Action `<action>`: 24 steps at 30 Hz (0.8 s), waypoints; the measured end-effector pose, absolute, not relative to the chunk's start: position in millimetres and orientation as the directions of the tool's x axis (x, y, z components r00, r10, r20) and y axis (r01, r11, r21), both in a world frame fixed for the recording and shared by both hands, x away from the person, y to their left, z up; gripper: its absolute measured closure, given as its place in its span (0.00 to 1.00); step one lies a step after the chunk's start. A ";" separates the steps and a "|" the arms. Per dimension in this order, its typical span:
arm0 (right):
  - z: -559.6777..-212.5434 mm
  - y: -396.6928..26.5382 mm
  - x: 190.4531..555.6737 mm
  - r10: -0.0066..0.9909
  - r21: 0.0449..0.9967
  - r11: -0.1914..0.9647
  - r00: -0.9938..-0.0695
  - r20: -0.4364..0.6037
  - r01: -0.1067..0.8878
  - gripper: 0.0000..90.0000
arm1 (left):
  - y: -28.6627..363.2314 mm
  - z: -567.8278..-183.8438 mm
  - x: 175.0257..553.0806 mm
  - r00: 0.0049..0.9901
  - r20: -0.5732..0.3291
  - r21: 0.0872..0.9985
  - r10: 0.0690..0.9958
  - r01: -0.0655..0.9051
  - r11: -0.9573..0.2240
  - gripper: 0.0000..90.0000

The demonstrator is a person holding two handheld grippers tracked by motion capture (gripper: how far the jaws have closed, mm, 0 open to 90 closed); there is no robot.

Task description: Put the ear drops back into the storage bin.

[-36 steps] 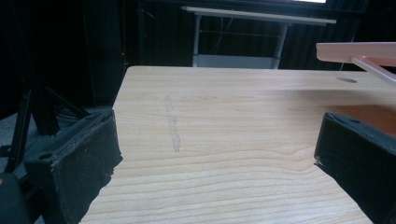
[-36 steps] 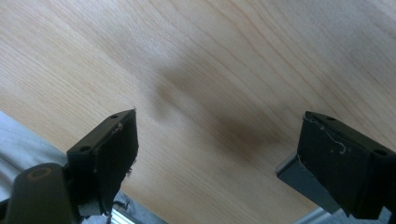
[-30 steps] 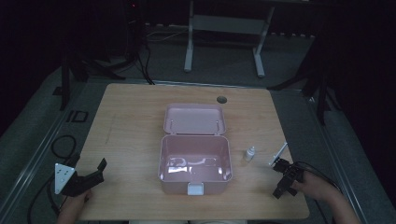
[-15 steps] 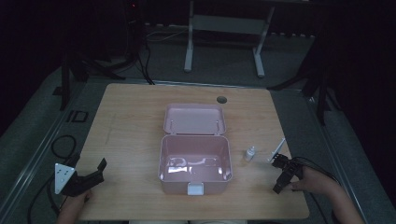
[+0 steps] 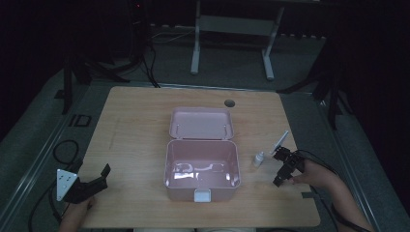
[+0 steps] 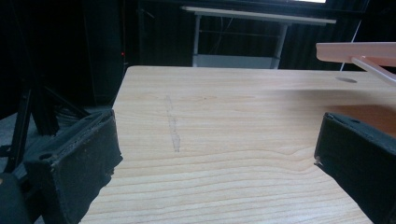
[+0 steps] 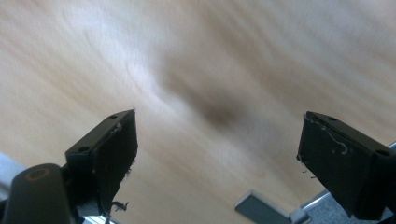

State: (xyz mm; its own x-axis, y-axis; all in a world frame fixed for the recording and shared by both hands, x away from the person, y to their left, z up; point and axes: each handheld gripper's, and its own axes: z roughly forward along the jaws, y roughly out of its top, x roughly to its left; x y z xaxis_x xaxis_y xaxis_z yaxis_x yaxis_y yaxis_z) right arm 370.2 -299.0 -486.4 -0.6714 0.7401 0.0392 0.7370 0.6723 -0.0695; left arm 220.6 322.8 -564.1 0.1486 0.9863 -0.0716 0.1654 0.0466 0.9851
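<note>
Seeing pink box (image 5: 202, 169) mid-table (image 5: 135, 121), lid (image 5: 200, 123) flipped back, interior bare. Small white bottle (image 5: 259, 159) just right of box. We read left gripper (image 5: 92, 181) low at near-left corner, jaws spread, holding nothing. Right gripper (image 5: 285, 166) beside bottle, jaws also apart, empty.

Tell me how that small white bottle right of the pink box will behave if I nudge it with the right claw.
The small bottle stands upright, taller than it is wide, so a push near its top would probably tip it. It looks round, so once down it may roll across the bare wooden table. It seems light, so even a brush from the open right claw could shift it.
</note>
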 end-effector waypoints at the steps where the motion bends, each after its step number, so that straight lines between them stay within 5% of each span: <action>1: -486.0 -296.3 372.7 0.741 -0.070 0.672 -0.671 0.038 0.738 0.13 | 322.9 -564.1 220.6 0.149 -0.072 0.985 0.986 0.165 0.046 0.00; 24: -490.8 -244.9 424.7 0.746 -0.053 0.665 -0.660 0.091 0.745 0.21 | 323.1 -564.1 220.6 0.154 -0.072 0.985 0.985 0.165 0.046 0.00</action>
